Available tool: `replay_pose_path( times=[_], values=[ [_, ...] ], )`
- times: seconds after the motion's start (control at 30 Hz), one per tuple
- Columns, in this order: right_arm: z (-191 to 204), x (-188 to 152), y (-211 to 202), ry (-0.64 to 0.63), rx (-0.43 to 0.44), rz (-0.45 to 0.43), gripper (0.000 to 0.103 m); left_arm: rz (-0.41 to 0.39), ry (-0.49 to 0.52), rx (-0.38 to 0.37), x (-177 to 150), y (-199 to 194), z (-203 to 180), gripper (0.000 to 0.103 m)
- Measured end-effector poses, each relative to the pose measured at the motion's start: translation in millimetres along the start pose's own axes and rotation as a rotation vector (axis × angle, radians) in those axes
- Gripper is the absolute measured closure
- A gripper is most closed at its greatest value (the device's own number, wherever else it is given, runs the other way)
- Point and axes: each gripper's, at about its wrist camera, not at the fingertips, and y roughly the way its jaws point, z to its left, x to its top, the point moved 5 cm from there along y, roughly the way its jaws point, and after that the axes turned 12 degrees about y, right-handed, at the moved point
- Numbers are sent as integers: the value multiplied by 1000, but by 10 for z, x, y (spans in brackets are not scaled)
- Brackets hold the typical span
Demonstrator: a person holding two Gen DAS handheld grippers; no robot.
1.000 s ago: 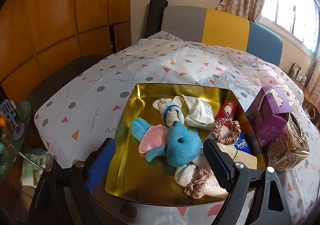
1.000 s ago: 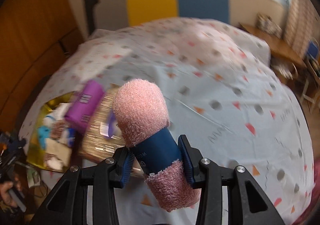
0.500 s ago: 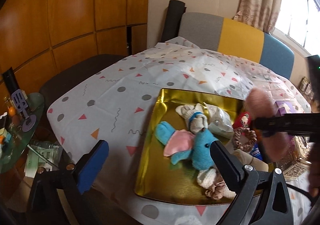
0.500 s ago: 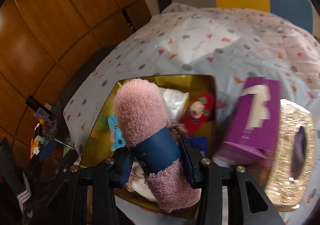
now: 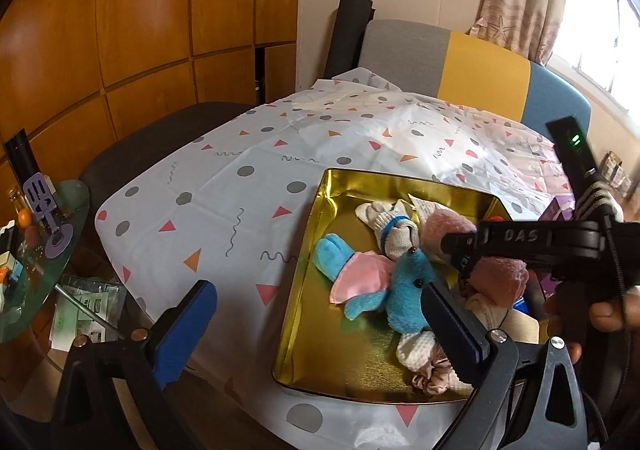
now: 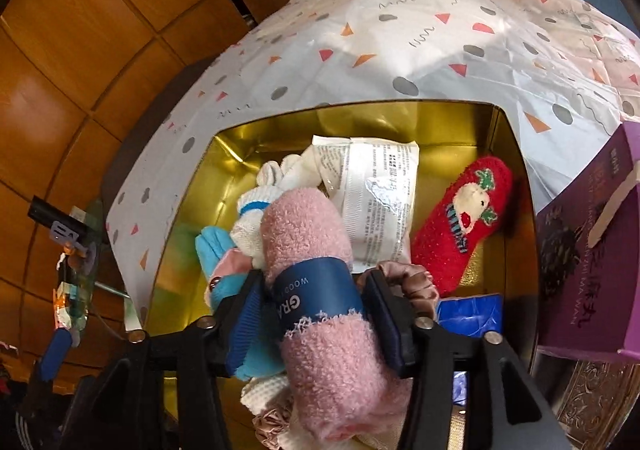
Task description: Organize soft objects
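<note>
Right fingers [image 6: 380, 314] just opening around pink rolled towel [image 6: 320, 290], over gold tin [image 6: 400, 117] on bench; left gripper [image 5: 320, 330] wide open, empty. Next: let drop, withdraw upward.

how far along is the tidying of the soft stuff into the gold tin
Nearly done, it seems. The gold tin already holds the blue elephant plush, red sock, a scrunchie and more. The right gripper, jaws just opening, is letting the pink rolled towel go over the pile. The left gripper is open and empty.
</note>
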Motion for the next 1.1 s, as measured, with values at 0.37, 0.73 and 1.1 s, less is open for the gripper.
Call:
replay_pose_path(
  times=[0.37,0.73,1.1],
  values=[
    [83,-119,-553,-108,-63,-208,36,-17,13,-17,14,-103,-116,0],
    [-409,-582,-1301,-100,-287,-484,36,-62,64,-76,41,-294,-591,0],
    [-795,-842,-1606,-34,-355,-557,36,-90,123,-88,8,-455,-1026,0]
  ],
)
